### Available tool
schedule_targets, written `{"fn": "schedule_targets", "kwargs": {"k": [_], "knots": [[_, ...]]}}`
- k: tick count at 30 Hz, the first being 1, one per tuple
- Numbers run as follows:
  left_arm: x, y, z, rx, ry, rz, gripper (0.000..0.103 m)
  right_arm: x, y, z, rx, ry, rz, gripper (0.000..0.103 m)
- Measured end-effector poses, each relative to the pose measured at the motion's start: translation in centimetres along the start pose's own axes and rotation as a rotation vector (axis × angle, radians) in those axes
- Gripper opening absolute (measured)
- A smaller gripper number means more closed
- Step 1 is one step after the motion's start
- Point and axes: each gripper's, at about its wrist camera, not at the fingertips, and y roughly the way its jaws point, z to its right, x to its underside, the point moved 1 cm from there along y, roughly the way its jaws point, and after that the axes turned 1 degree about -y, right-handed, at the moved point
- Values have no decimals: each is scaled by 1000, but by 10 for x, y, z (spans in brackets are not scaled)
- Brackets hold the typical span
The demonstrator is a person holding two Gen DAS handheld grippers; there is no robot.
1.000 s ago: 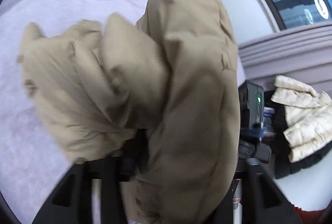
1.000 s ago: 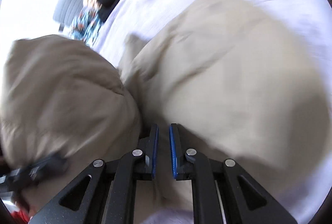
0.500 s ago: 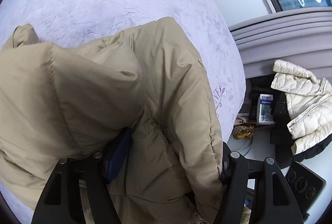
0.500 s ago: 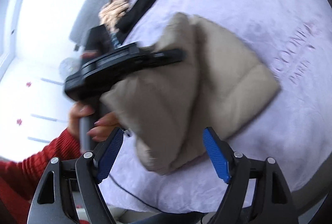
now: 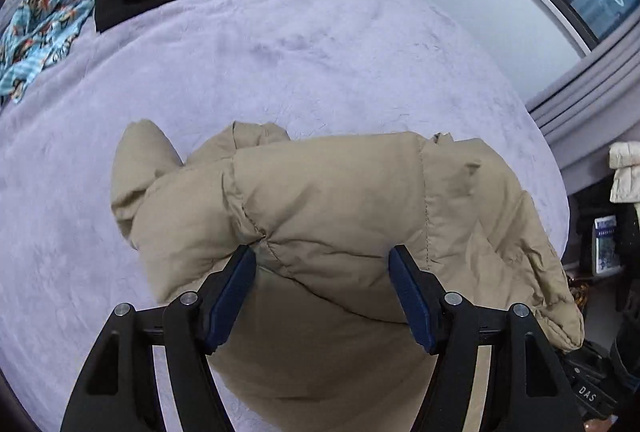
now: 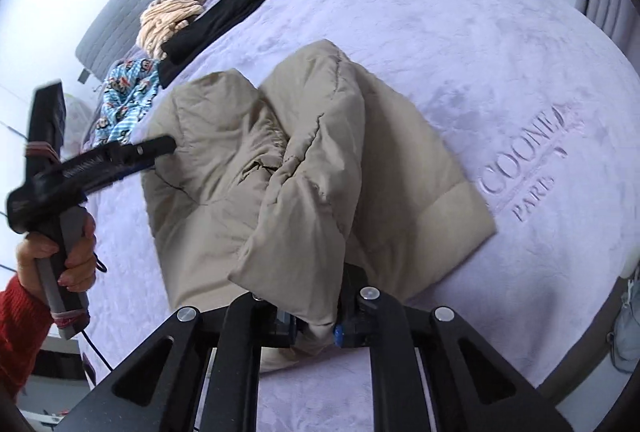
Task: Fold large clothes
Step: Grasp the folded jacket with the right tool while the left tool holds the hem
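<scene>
currently tan puffer jacket [image 6: 304,167] bunched on lavender bedspread [image 6: 460,43]. right gripper [image 6: 314,326] closing, pinching the jacket's near edge. left gripper [image 5: 322,296] jaws wide above jacket, gripping nothing.

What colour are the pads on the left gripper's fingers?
Dark blue pads on black fingers, clearest in the left wrist view.

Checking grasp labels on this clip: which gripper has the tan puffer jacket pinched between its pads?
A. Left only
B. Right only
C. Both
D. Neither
B: the right gripper is closing on a fold of the tan puffer jacket, while the left gripper stands open against it.
</scene>
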Motion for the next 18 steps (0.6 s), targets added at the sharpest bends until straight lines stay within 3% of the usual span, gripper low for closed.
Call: {"fn": "schedule_targets", "kwargs": {"k": [2, 6, 9, 12, 15, 18], "knots": [[-3, 12, 16, -12, 15, 13, 70, 3, 3, 5, 7, 38, -8, 13], [-12, 36, 67, -22, 104, 29, 70, -7, 12, 49, 31, 131, -11, 13], [-22, 65, 90, -20, 115, 13, 70, -11, 22, 83, 26, 213, -22, 13], [-25, 82, 104, -52, 127, -1, 77, -16, 34, 109, -2, 254, -36, 13], [-26, 87, 107, -80, 126, -13, 77, -23, 43, 121, -40, 268, -76, 13], [-24, 88, 103, -85, 117, -20, 77, -33, 27, 125, -67, 284, -108, 14]]}}
